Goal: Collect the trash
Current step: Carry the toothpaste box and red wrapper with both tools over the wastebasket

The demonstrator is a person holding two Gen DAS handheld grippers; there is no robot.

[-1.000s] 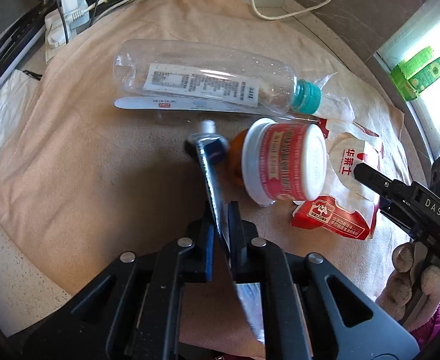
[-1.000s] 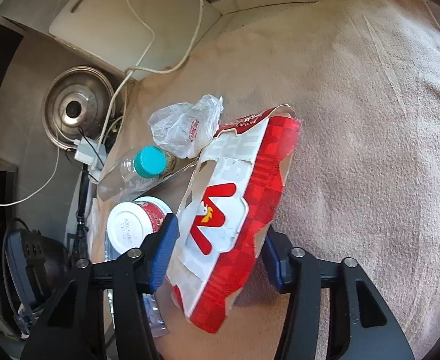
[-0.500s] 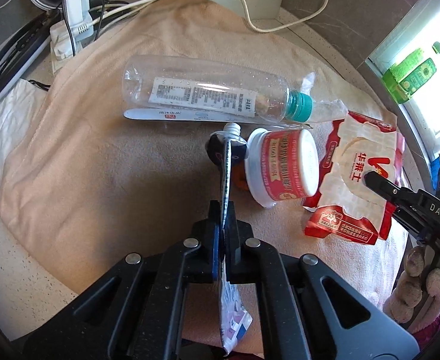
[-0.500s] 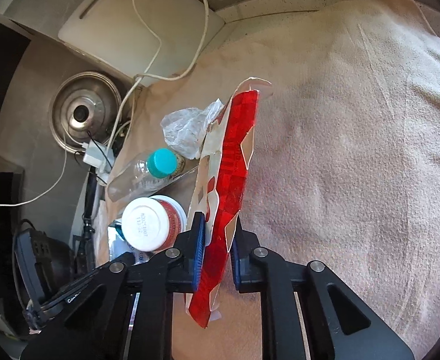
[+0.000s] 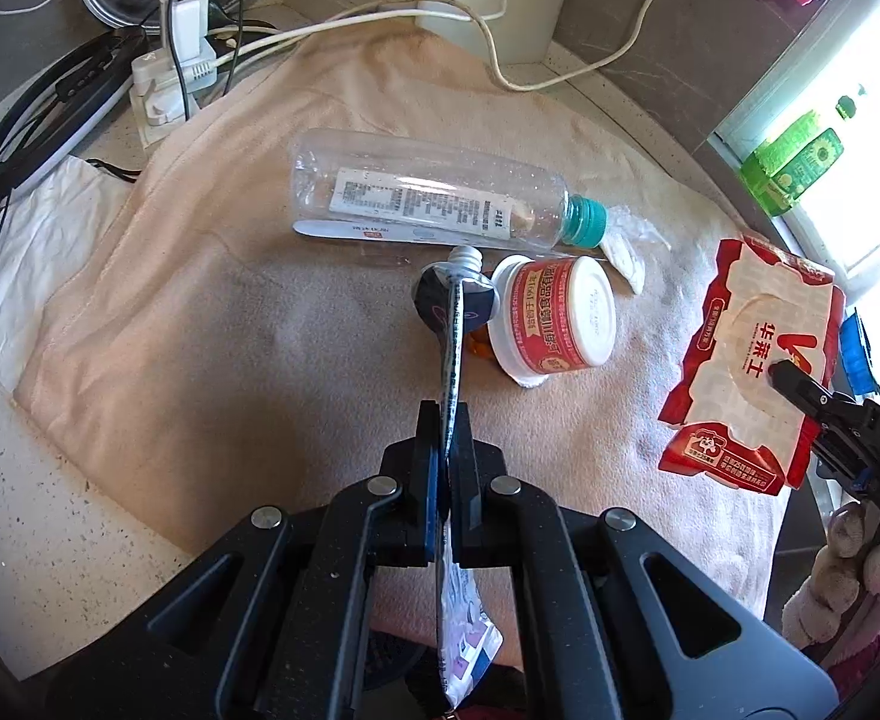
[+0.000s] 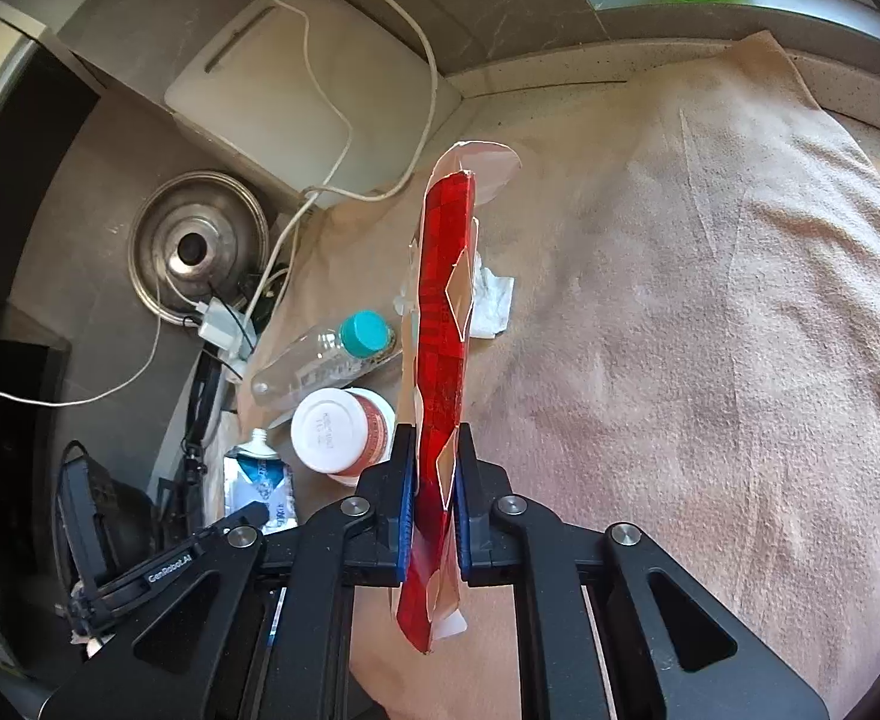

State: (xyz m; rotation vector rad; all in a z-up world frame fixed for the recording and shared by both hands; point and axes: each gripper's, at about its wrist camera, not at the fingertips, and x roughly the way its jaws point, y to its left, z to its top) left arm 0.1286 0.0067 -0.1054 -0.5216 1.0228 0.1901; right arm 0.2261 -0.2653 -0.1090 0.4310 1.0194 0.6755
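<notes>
Left wrist view: the left gripper (image 5: 447,420) is clamped on a flattened toothpaste tube (image 5: 453,324) – its cap end over the beige towel (image 5: 200,324), near a jar (image 5: 550,324) with a red Chinese label and a clear bottle (image 5: 434,195) with a printed white label. The right gripper (image 6: 434,468), marked "DAS", pinches a flattened red-and-white carton (image 5: 751,354) printed "华莱士", held clear of the towel.

Between the jaws: one flattened tube (image 5: 453,336), one red carton (image 6: 442,324). Beyond them lie one clear bottle (image 5: 428,198), one jar (image 5: 550,315), one crumpled wrapper (image 5: 625,240).
</notes>
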